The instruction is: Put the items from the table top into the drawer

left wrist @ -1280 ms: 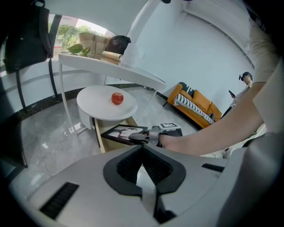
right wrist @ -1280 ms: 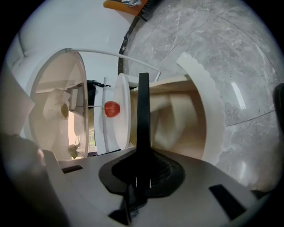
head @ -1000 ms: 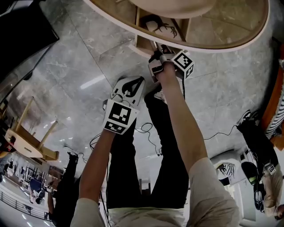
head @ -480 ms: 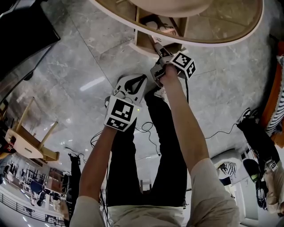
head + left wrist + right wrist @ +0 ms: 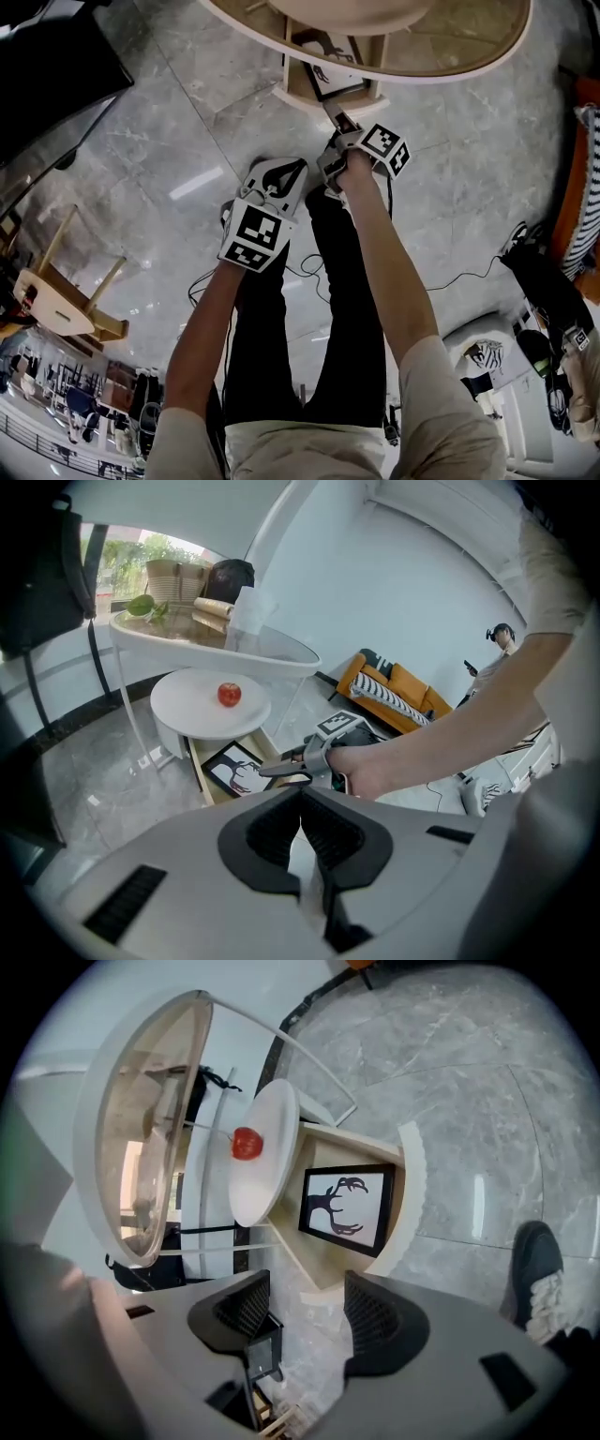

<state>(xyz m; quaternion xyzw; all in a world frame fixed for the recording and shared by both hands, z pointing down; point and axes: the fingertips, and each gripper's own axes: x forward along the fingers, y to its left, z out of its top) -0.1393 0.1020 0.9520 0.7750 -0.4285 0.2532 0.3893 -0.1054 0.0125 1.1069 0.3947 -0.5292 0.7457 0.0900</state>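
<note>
Left claw [image 5: 302,806]: nearest the body, jaws pressed together with nothing between them, held beside and behind the Right claw.
Right claw [image 5: 300,1309]: jaws stand well apart, have just been opening, and hold nothing; only grey floor [image 5: 487,1101] shows through the gap.
Drawer [image 5: 410,1177]: pulled open just ahead of the Right claw's tips, under the round top.
Framed picture [image 5: 345,1206]: lies flat in the Drawer, straight beyond the Right claw; a dark antlered deer on white.
Apple [image 5: 247,1143]: small and red, alone on the top above the Drawer, farther from the Right claw than the picture and well apart from both claws.
Table top [image 5: 255,1190]: round, white and smooth, past the Drawer's front.
Handling: the Apple is probably light and firm, with a slick, rounded skin that may roll or slip and bruise under hard pressure.
Where to hold: likely across its widest middle, one pad on each side, closing gently.
</note>
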